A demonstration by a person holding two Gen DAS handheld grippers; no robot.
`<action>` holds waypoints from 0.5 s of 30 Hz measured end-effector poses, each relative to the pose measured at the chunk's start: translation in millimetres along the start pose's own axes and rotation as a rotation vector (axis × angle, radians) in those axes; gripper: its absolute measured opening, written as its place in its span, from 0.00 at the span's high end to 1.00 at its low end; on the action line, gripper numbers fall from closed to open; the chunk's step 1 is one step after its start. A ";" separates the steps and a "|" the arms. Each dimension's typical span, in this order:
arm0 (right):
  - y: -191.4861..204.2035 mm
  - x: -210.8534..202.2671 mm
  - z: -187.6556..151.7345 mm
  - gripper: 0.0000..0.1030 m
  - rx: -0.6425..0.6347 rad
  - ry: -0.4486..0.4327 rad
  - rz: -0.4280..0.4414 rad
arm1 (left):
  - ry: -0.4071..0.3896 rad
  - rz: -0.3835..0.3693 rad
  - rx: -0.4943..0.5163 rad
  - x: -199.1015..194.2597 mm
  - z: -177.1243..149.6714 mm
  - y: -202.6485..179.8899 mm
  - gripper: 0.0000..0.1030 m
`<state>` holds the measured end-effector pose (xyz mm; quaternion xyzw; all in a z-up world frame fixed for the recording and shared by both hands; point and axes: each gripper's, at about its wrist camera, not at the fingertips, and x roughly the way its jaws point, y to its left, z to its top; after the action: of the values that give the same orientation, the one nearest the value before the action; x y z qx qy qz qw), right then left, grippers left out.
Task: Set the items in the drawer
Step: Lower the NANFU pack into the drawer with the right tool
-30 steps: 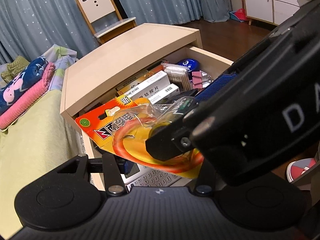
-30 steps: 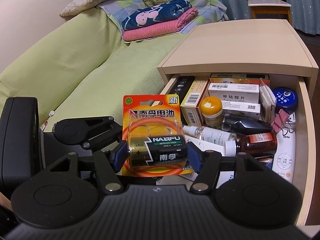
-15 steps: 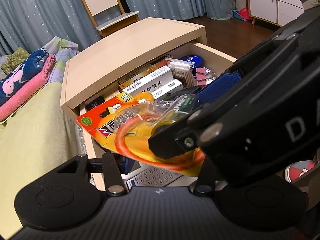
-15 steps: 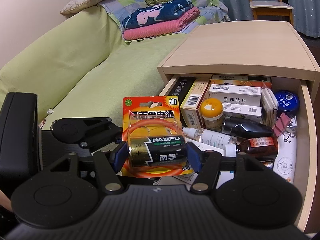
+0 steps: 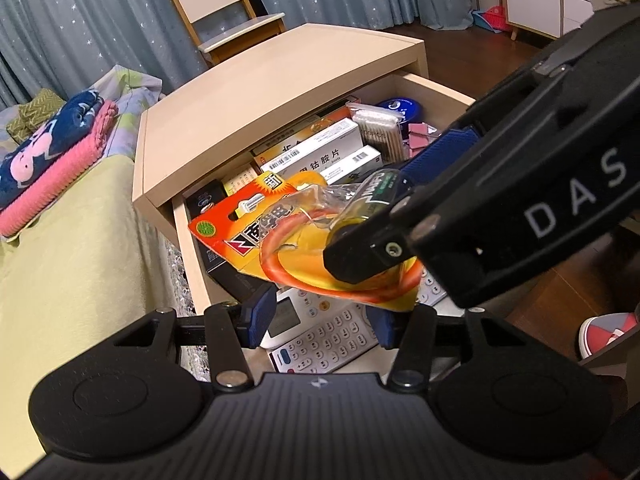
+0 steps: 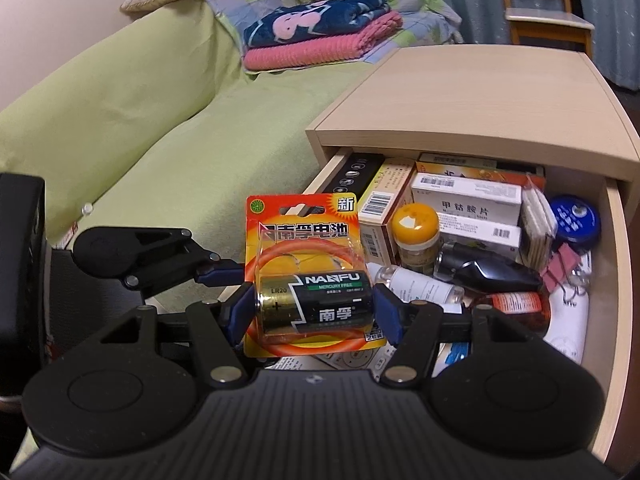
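My right gripper [image 6: 314, 312] clamps the orange battery blister pack [image 6: 308, 276]; I should lower it level toward twelve o'clock into the crowded wooden drawer [image 6: 616, 280]. My left gripper [image 5: 320, 316] is open.

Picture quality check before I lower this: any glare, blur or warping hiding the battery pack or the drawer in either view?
Right wrist view: battery pack sharp, label readable, slight sheen on its plastic; drawer edges bow from fisheye. Left wrist view: right gripper looms large and covers much of the pack, whose clear plastic catches reflections; corners go dark; room light is dim and warm, with no motion blur.
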<state>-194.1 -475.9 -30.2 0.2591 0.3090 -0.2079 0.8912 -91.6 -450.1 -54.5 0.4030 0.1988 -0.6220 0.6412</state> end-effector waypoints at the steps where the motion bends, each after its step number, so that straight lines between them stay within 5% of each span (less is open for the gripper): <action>1: 0.3 1.8 1.2 0.42 -0.011 0.004 -0.001 | 0.001 0.001 0.001 -0.4 -1.0 1.9 0.47; 15: -6.1 31.5 12.1 0.42 -0.157 0.106 -0.017 | 0.012 0.018 -0.015 -0.9 -6.3 21.8 0.47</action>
<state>-169.2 -494.4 -44.9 0.1964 0.3735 -0.1765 0.8893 -69.3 -446.9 -51.7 0.4034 0.2037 -0.6123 0.6487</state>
